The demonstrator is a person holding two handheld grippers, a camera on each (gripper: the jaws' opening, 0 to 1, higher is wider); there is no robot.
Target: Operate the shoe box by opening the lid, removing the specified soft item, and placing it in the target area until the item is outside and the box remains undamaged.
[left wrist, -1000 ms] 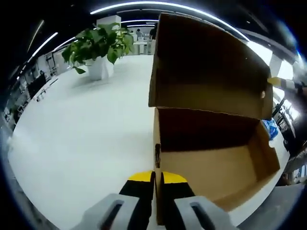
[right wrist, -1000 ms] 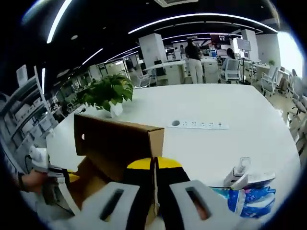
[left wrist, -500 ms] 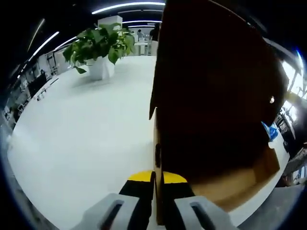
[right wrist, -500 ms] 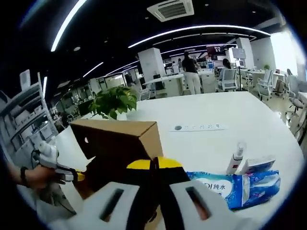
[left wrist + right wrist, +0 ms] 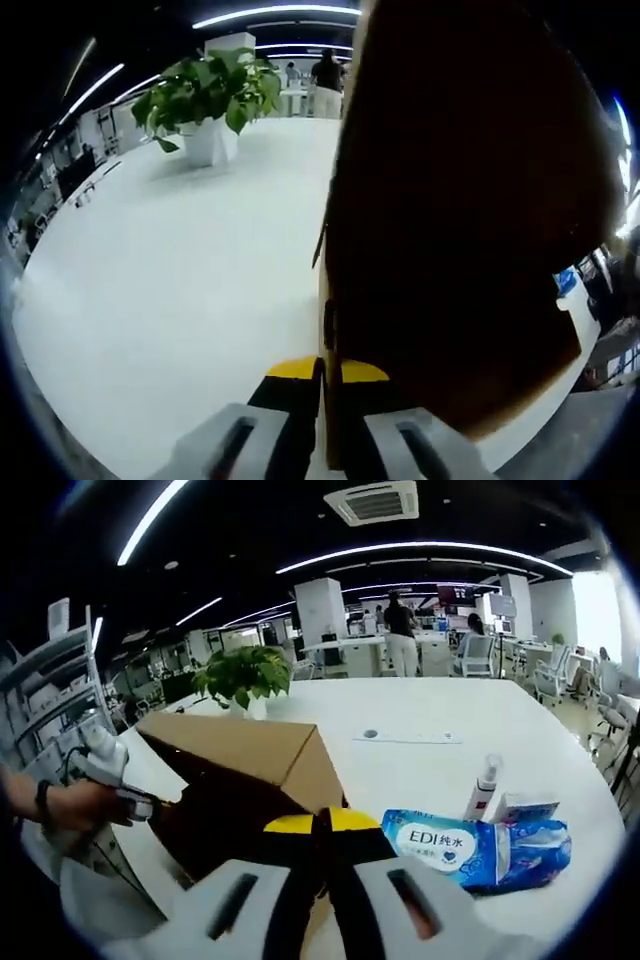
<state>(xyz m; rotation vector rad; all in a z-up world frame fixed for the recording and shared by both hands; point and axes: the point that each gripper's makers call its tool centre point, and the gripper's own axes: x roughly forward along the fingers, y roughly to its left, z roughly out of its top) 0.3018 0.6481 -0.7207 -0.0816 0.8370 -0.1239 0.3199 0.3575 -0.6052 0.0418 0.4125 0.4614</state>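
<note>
I see the shoe box [image 5: 240, 780] directly ahead of my right gripper [image 5: 321, 825], which pinches its lid [image 5: 470, 200] edge. My left gripper [image 5: 322, 372] clamps the box wall. Blue tissue pack [image 5: 470, 845] lies to the right of my right gripper, spray bottle [image 5: 484, 786] behind it.

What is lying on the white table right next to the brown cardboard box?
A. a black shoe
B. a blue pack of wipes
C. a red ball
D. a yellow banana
B: in the right gripper view, a blue soft pack of wipes lies on the white table just beside the brown cardboard shoe box.
</note>
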